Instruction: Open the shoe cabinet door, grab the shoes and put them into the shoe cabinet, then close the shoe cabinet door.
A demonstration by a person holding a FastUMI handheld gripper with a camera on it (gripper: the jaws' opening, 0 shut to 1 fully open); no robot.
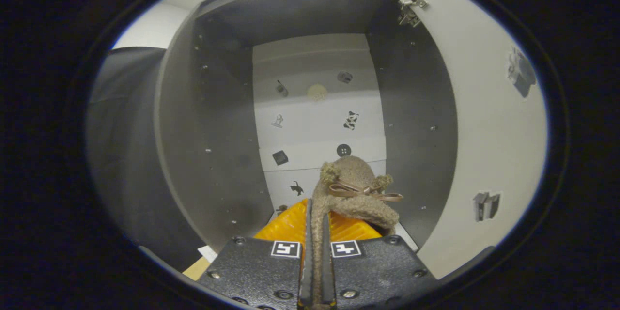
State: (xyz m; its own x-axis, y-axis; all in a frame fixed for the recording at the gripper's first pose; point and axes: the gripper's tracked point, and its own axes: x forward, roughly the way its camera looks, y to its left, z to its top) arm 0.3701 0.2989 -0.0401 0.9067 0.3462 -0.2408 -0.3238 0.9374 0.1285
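Shoe: a fuzzy tan slipper-type shoe (356, 189) with a thin brown bow on top, low in the centre of the frame, just ahead of the tongs; its toe points into the cabinet and its heel edge runs back between the two fingers.
Tongs: the tongs (317, 252) are clenched on the shoe's heel rim, both fingers pressed against the narrow strip of fuzzy material, with almost no gap between them.
Fingers: each finger (256, 271) carries a small square marker near its tip, at the bottom centre of the frame.
Under the shoe: a ribbed orange-yellow surface (290, 223) shows below and left of the shoe, just beyond the fingers; what it belongs to cannot be told.
Shoe cabinet: the open shoe cabinet (218, 121) takes up the middle of the frame, with dark grey side walls and ceiling; the shoe sits in front of its lower part, whether it touches the floor of the cabinet cannot be told.
Back wall: a pale back panel (315, 121) in the centre, dotted with small dark stickers.
Door: the white cabinet door (484, 131) stands swung open on the right of the frame, with a metal hinge (410, 7) at its upper right and more small stickers on its inner face.
Left side: dark cloth (121, 121) lies outside the cabinet at the left of the frame.
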